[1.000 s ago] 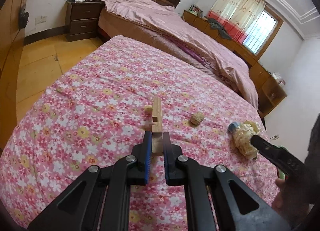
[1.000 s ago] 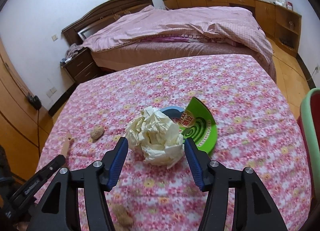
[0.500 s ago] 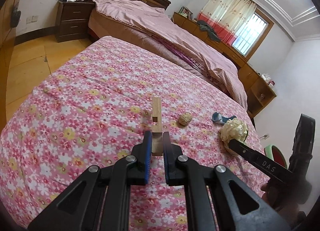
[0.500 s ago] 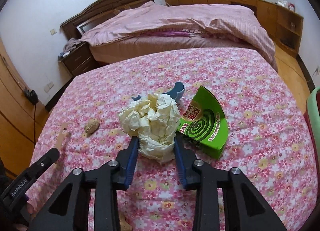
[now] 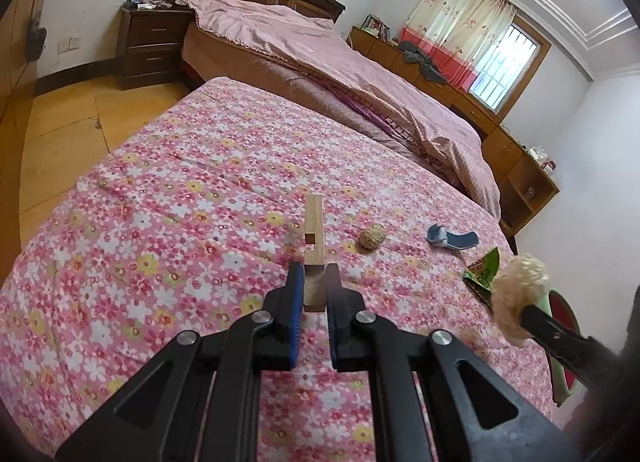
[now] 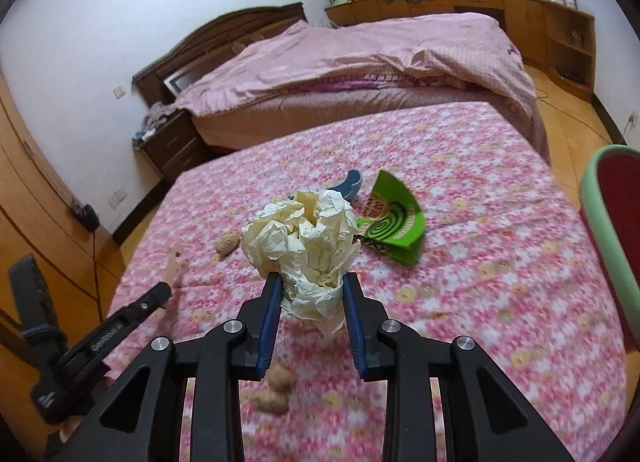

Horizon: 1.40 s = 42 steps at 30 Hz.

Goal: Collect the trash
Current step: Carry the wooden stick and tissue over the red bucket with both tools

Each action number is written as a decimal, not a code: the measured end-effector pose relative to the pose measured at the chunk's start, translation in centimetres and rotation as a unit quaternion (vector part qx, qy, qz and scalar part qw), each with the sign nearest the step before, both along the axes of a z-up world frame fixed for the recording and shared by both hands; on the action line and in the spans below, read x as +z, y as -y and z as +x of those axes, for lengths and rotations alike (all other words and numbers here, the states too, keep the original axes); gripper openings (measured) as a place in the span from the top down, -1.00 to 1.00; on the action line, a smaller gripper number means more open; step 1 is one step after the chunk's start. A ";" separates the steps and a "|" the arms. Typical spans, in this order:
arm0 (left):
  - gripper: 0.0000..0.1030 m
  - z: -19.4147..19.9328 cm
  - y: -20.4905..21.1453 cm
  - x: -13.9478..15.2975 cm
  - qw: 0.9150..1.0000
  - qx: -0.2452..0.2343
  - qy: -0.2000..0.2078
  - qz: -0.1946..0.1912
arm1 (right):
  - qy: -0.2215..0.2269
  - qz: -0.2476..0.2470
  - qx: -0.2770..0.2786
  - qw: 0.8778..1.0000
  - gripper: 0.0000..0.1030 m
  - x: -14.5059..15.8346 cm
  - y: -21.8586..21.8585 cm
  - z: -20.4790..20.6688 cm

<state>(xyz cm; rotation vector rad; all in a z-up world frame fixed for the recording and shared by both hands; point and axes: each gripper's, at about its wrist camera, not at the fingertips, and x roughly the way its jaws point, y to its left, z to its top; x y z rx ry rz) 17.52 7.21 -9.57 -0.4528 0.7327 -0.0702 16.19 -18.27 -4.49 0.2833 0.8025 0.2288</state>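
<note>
My left gripper (image 5: 314, 274) is shut on a notched wooden stick (image 5: 313, 229), held above the pink floral cloth (image 5: 160, 221). My right gripper (image 6: 310, 282) is shut on a crumpled cream paper wad (image 6: 304, 234), lifted clear of the cloth. In the left wrist view the same wad (image 5: 518, 294) shows at the right edge on a black finger. On the cloth lie a green coil box (image 6: 394, 223), a blue curved scrap (image 6: 352, 183) and a brown shell (image 6: 227, 244). Two more shells (image 6: 276, 390) lie under my right gripper.
A red bin with a pale green rim (image 6: 608, 229) stands at the cloth's right edge. Behind the cloth is a bed with a pink quilt (image 6: 360, 73) and a dark nightstand (image 5: 154, 41). A wooden floor (image 5: 60, 133) runs along the left.
The right jaws closed onto the paper wad and raised it off the cloth. The left gripper kept its hold on the stick in place.
</note>
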 end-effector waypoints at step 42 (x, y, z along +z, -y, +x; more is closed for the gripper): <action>0.82 -8.1 18.4 13.7 0.974 -0.204 0.094 0.013 | 0.118 0.081 -0.212 0.967 0.40 9.4 20.2 -15.7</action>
